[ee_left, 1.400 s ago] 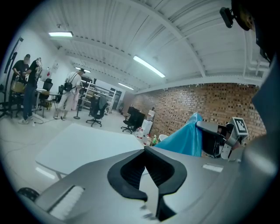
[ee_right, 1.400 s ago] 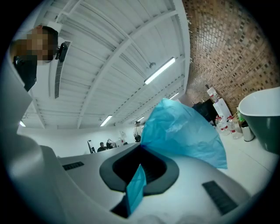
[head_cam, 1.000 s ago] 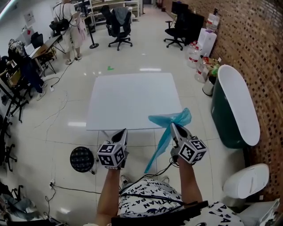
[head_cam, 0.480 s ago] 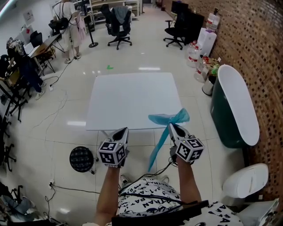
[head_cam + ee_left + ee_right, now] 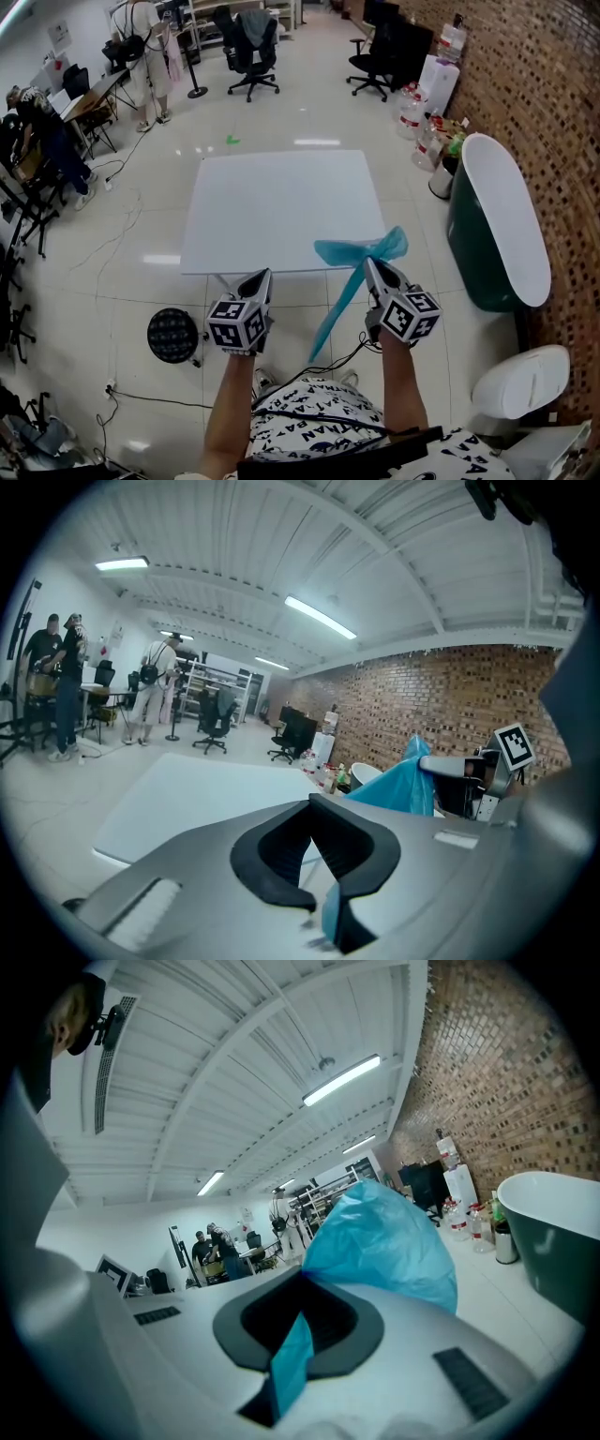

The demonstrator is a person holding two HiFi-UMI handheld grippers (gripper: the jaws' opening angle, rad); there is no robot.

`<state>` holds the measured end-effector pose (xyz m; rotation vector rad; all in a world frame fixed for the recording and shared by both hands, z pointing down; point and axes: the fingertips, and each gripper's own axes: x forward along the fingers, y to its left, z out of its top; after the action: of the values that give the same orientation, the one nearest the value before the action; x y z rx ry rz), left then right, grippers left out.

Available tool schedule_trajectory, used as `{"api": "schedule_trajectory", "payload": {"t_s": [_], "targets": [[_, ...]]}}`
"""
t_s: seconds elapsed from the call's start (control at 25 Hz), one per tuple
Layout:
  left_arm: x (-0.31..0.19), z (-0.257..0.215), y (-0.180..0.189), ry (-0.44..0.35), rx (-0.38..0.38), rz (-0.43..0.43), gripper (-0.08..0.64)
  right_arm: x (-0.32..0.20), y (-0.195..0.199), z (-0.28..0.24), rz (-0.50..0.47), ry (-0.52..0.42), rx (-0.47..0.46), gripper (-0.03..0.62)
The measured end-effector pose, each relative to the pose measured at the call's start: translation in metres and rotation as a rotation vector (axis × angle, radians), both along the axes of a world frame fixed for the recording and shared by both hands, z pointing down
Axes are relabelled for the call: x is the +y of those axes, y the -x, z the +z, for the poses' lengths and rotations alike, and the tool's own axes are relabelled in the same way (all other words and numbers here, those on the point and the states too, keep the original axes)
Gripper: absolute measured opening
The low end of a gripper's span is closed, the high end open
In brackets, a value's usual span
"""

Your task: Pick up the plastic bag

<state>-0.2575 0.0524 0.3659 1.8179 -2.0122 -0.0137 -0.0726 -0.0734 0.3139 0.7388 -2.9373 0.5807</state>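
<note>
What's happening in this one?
A person stands at the near edge of a white table with a gripper in each hand. The right gripper is shut on a blue bag, which bunches above its jaws and trails down between the person's arms. The left gripper, jaws together, is alongside, apart from the bag.

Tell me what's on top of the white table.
The table shows a bare top. The plastic bag, held by the right claw, hides a patch at its near right corner.
</note>
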Motion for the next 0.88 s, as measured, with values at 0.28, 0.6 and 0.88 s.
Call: {"api": "schedule_trajectory", "payload": {"t_s": [0.28,0.6,0.88], "targets": [[-0.014,0.006,-0.019,0.028,0.019,0.008,0.005,-0.045,-0.049,-0.014,0.049,0.029,-0.048,0.008],[-0.026,0.028,-0.038,0.048,0.073,-0.053,0.005,-0.168,-0.071,-0.064,0.008,-0.107,0.005,0.008],[-0.035,0.056,-0.018,0.087,0.106,-0.11,0.005,-0.266,0.029,-0.094,-0.08,-0.295,0.136,0.008]]}}
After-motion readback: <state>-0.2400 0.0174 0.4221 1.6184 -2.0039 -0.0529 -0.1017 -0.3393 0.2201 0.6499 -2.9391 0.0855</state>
